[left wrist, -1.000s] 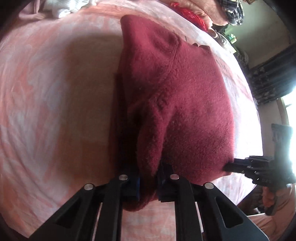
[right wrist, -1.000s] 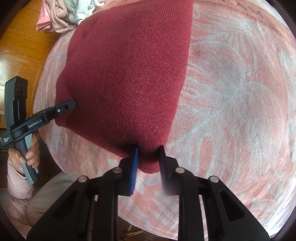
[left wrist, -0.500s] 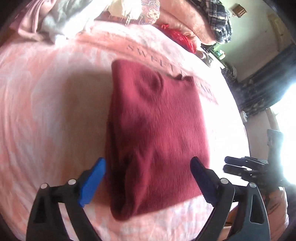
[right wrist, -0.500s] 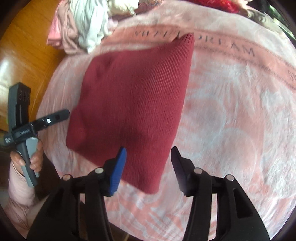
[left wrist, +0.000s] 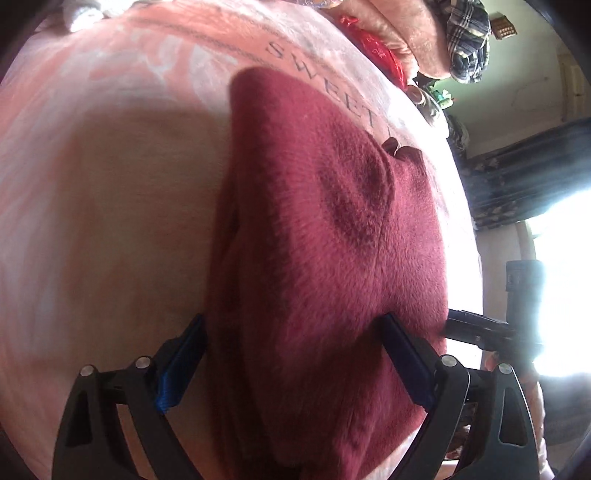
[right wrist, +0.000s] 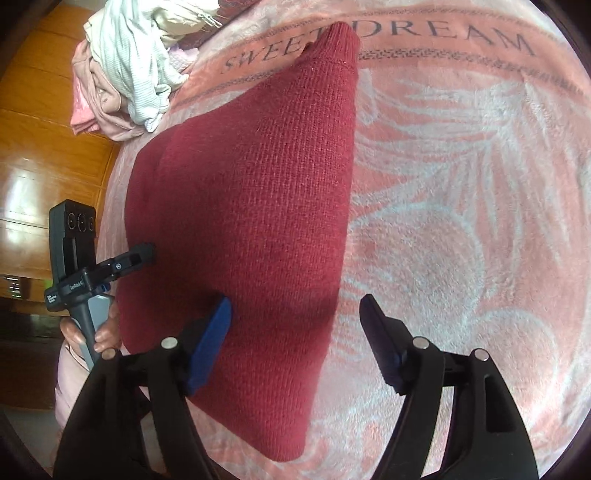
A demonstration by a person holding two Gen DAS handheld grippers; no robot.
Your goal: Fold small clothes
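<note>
A dark red knitted garment [left wrist: 325, 258] lies folded on a pink patterned blanket [left wrist: 110, 184]; it also shows in the right wrist view [right wrist: 251, 206]. My left gripper [left wrist: 295, 358] is open, its jaws straddling the garment's near left part, low over it. My right gripper [right wrist: 295, 332] is open, its jaws straddling the garment's near right edge. Each gripper shows in the other's view: the right one [left wrist: 476, 332] at the garment's right side, the left one [right wrist: 142, 254] at its left side.
A pile of pale and pink clothes [right wrist: 122, 74] lies at the blanket's far left. The blanket [right wrist: 461, 221] carries the words SWEET DREAM. More fabrics and a plaid cloth [left wrist: 465, 33] lie at the far right. A wooden panel [right wrist: 44, 147] stands to the left.
A second ago both grippers were shut on the garment's near edge. They opened and let it go, and now both have come down closer over the garment, jaws still open.
</note>
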